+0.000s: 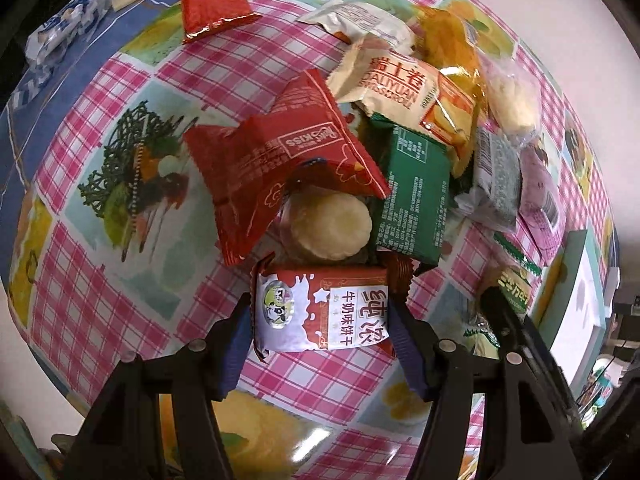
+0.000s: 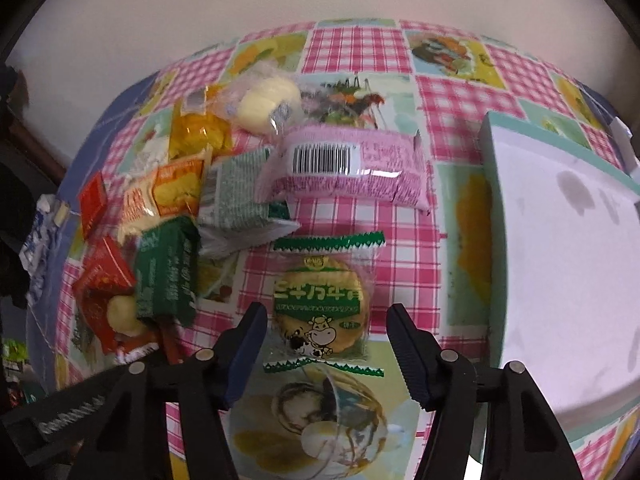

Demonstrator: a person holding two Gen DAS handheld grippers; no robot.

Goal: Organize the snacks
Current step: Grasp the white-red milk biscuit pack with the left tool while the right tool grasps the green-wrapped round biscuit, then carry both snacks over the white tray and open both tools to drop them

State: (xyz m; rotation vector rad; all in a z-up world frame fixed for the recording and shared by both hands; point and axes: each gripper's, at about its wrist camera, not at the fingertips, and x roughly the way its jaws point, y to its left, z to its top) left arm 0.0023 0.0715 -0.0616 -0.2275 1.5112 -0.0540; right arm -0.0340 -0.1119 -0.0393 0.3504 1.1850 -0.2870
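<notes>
While the left tool [image 1: 320, 312] clamps a red-and-white milk biscuit packet [image 1: 322, 310] beside the snack heap on the checked worktop [image 1: 120, 300], the right view shows the right tool [image 2: 326, 334] straddling a clear green-edged biscuit packet [image 2: 320, 312], pads apart from it, near a white box [image 2: 560, 260].

Pink checked tablecloth [image 2: 360, 52] (food pictures) under pale wall [image 2: 160, 8]

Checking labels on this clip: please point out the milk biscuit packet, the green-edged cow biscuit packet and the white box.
milk biscuit packet [image 1: 320, 310], left wrist view, printed front.
green-edged cow biscuit packet [image 2: 320, 304], right wrist view, green label band.
white box [image 2: 568, 272], right wrist view, white inside.
</notes>
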